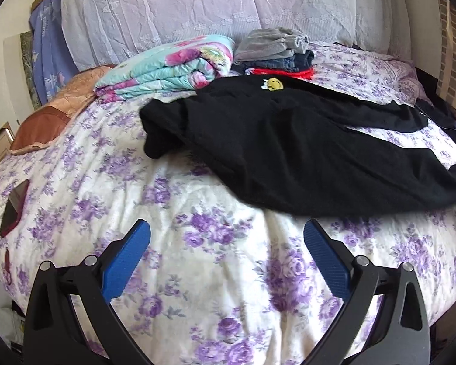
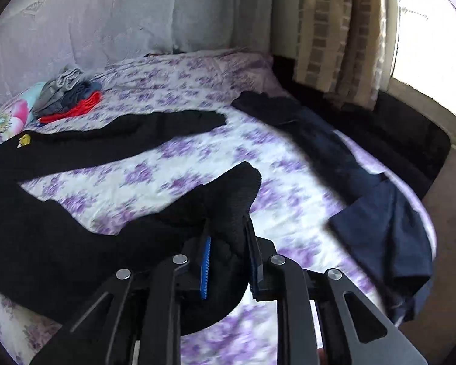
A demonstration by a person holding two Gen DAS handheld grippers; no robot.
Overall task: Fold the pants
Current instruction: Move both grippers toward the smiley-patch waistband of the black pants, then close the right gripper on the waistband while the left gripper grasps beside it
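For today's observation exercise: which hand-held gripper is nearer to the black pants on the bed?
Right. The right hand-held gripper is clamped on a leg end of the black pants. The left hand-held gripper hangs open over bare bedspread, short of the pants.

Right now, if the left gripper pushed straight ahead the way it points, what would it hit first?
Probably the floral bedspread: the open left gripper angles down at bare cover. The black pants lie further along, apart from its fingertips; depth is hard to judge.
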